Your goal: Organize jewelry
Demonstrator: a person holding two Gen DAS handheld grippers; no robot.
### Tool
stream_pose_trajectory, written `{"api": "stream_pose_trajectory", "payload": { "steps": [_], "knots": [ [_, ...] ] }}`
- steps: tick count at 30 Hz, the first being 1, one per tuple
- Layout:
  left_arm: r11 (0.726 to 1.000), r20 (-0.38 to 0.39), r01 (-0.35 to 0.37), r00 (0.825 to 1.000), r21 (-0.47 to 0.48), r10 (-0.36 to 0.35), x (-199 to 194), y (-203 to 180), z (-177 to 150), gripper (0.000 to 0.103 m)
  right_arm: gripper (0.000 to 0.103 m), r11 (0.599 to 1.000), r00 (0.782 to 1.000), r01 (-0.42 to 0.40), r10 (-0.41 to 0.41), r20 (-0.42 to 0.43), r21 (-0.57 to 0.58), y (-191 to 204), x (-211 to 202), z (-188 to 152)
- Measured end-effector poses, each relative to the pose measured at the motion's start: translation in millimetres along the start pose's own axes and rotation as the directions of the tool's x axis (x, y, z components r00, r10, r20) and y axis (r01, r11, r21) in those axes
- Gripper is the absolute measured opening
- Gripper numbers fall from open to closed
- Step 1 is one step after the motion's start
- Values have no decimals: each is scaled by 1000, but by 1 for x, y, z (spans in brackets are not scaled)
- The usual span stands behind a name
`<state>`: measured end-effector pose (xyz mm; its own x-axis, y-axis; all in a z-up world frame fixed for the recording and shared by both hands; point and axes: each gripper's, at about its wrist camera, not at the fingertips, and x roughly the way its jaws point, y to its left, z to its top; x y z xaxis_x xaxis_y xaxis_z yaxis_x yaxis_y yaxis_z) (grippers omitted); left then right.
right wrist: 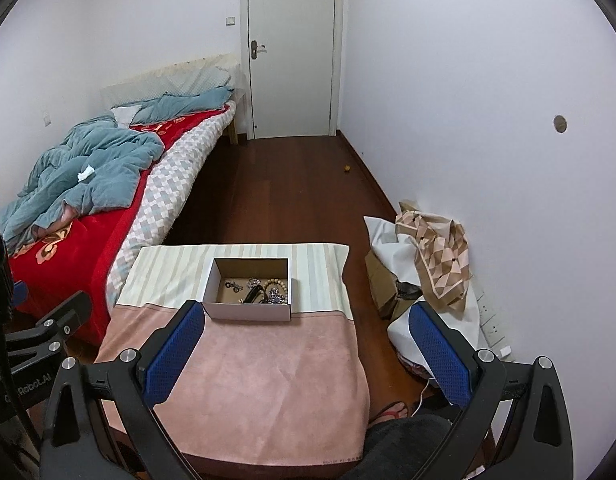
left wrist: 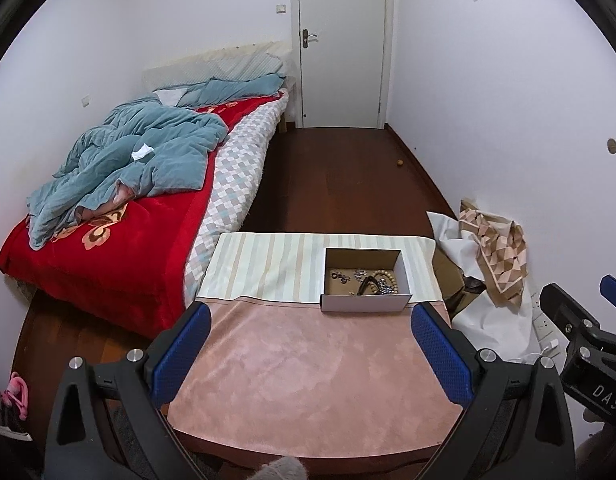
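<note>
both my claws, left gripper (left wrist: 309, 354) and right gripper (right wrist: 304, 350), hang released and empty low in frame; the tangled jewelry (left wrist: 365, 280) sits in the white cardboard box (left wrist: 365, 303) mid-frame, so i judge nothing's started: next, reach in

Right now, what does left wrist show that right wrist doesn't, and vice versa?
Left wrist only: pink shoes on the floor at far left, and the right tool's body at its right edge.
Right wrist only: a foot in a red sandal beside the table, and the left tool's body at its left edge.
Both: open left tool, open right tool, box of jewelry, bed, door.
</note>
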<state>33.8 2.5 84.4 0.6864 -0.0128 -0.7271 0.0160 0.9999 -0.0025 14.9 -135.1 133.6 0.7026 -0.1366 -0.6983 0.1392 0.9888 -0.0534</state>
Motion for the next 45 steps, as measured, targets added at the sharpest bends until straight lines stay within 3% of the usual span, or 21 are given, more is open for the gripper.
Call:
{"api": "stream_pose_trajectory", "payload": {
  "steps": [7,28,45],
  "knots": [
    [1000,4,-6,1000,-15,6,0,1,5,102,103,1000,1000,-13,13,-20,-8,1,0,4],
    [998,-111,-61,992,-7,60,91,0,38,103,103,999,989,17,-22,-147,-33,16,117,40],
    [999,-192,-45,981,-9,42,124,-7,37,103,103,999,974,22,-27,-226,-26,14,155,37]
  ]
}}
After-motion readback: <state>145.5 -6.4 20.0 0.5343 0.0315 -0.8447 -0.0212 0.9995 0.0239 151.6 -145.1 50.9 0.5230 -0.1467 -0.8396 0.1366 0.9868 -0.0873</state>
